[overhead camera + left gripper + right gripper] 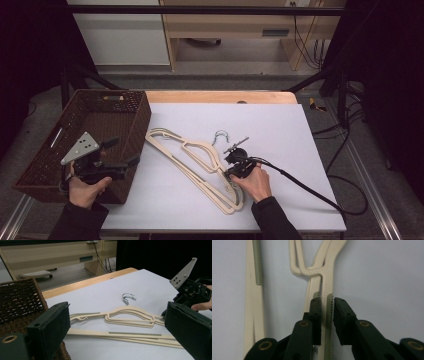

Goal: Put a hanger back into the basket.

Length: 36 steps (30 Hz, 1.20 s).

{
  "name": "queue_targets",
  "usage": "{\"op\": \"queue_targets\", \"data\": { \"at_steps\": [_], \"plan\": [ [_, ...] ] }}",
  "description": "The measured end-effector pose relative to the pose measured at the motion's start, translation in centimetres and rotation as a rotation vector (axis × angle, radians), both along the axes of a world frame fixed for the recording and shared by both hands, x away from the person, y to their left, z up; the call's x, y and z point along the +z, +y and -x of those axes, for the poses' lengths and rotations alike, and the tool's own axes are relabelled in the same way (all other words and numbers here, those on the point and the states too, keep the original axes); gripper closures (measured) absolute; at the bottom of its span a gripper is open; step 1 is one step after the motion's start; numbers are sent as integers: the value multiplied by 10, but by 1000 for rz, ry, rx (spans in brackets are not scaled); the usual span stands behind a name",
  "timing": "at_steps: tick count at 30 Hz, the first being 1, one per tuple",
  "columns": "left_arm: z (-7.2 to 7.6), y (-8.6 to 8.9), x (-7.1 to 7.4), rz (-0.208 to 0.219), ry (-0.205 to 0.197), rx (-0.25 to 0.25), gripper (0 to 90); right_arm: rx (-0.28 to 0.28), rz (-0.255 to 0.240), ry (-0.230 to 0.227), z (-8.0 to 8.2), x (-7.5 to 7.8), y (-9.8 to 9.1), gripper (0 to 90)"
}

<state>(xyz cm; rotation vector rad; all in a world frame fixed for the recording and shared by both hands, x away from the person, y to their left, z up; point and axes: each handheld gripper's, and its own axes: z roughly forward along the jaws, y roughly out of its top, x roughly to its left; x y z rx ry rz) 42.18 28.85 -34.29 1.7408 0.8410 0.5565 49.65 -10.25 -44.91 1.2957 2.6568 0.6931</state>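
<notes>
A white sheet (280,145) covers a wooden table (220,96), with dark floor, cables and pale cabinets beyond its far edge. The far half and the right side of the sheet lie bare, giving free room there. A brown wicker basket (125,117) sits at the table's left edge, its right wall just beside the near ends of the hangers.

Two cream hangers (195,160) lie stacked flat near the middle of the sheet, slanting from the basket's side down toward the near edge, with a metal hook (220,135) pointing to the far side. In the left gripper view they stretch across the sheet beyond the jaws.

The right gripper (231,172) is set low on the sheet at the hangers' lower right part, the right hand (257,181) behind it and its cable trailing off to the right. In the right gripper view its jaws are nearly closed around one thin hanger bar with a ribbed strip; the pads sit right against the bar's sides, though a sliver of gap shows on the right, so a firm grip cannot be told for certain.

The left gripper (122,157) is held level over the basket's near right corner by the left hand (87,187), aimed toward the hangers. Its jaws stand wide apart with nothing between them.
</notes>
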Motion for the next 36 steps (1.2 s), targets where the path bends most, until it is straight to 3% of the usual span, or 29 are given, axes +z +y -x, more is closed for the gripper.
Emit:
{"op": "queue_targets", "data": {
  "at_steps": [3,8,15,20,24,26,34,36],
  "plan": [
    [0,-1,0,-2,1,-1,58,17,5,1,-1,-2,-1,779],
    [0,-1,-1,-1,6,-1,59,-10,4,6,-2,-1,-1,789],
    [-1,-1,-1,-2,8,-4,59,4,18,22,-4,-4,0,739],
    [-1,-2,-2,-7,8,-7,59,10,36,6,-3,-4,1,785],
    [-1,-3,-2,-8,8,-10,60,1,26,32,-4,-3,0,796],
    [-1,-3,-2,-7,10,-11,60,2,42,16,-4,-2,-1,798],
    [-1,-4,-2,-8,10,-13,61,0,-6,-55,-2,15,-10,803],
    [-1,-3,-1,-10,8,-14,62,-12,-27,-54,-1,19,-12,804]
  ]
}}
